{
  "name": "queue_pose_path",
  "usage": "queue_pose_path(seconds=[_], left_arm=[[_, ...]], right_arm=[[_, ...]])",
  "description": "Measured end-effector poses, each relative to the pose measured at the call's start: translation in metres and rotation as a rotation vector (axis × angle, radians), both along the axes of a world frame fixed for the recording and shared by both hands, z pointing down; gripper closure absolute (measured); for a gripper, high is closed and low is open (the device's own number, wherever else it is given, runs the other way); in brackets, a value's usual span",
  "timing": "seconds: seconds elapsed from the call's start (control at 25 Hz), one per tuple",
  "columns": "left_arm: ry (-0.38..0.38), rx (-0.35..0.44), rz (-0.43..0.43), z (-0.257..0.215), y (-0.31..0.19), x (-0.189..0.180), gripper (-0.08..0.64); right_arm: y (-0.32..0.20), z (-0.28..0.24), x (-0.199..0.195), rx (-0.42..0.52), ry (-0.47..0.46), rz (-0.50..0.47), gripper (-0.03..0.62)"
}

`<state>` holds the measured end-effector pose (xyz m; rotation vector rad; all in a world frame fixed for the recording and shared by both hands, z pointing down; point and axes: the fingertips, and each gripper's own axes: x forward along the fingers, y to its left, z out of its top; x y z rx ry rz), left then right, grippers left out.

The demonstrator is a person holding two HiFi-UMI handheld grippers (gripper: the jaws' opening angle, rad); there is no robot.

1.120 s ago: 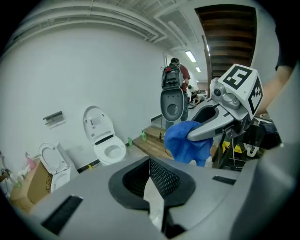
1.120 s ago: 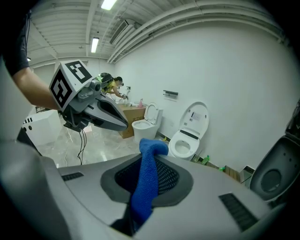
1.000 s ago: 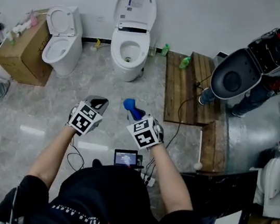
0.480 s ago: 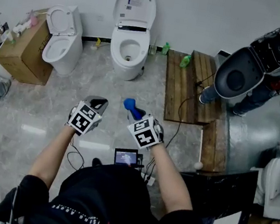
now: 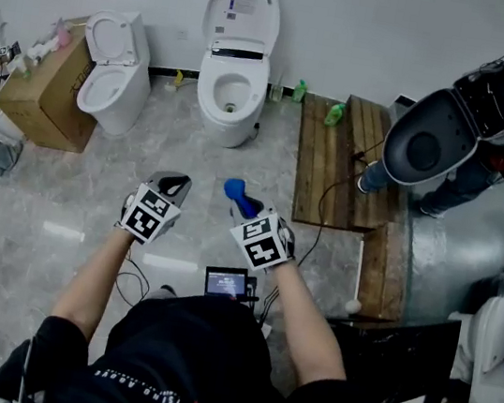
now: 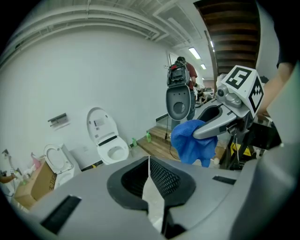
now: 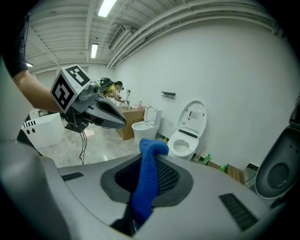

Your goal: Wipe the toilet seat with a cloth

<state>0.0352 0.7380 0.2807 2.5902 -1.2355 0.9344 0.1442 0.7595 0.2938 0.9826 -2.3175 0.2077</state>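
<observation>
- Blue cloth [image 5: 239, 196]: any change over the last second?
- Almost none. It is pinched in the right hand-held gripper [image 5: 245, 208]. A strip stands up between the pads and the rest hangs bunched off the tip. The left hand-held gripper [image 5: 175, 182] is pressed together on nothing. Both are held out side by side over the marble floor [image 5: 62, 204], as they were.
- Gap to the toilet [image 5: 231, 96]?
- Well apart. Compared with 1 second back, the 2 grippers and the toilet sit in nearly the same spots in the head view. At most it is a slow creep forward. Nothing is touched.
- I count 2 toilets. Which one?
- Yes, 2 against the wall. The one straight ahead has its lid up and its seat [image 5: 233, 87] down and bare, as far as I can tell. Both grippers aim there. The smaller toilet [image 5: 112, 79] stands to the left, beside a cardboard box [image 5: 36, 95]. My guess is the middle one.
- Meaning for the task?
- The grip is secured and wiping has not begun. The approach remains: cross the floor, then lay the hanging bunch on the seat ring.
- Hazards?
- A bystander [image 5: 492, 120] with a large grey oval object stands far right, beyond the wooden platform [image 5: 334, 161]. That looks clear of the path.
</observation>
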Motion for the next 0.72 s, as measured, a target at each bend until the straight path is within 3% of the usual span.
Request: queue_pose_path(seconds=[0.16, 0.4, 0.72], left_arm=[[0.044, -0.019, -0.035, 0.000, -0.004, 0.004, 0.545], [0.017, -0.015, -0.071, 0.011, -0.025, -0.002, 0.541], [0.043, -0.039, -0.022, 0.034, -0.099, -0.016, 0.536]], right_arm=[[-0.004, 0.010, 0.019, -0.021, -0.023, -0.017, 0.540], [-0.020, 0.021, 0.025, -0.051, -0.050, -0.025, 0.538], [-0.089, 0.035, 0.017, -0.047, -0.029, 0.034, 0.539]])
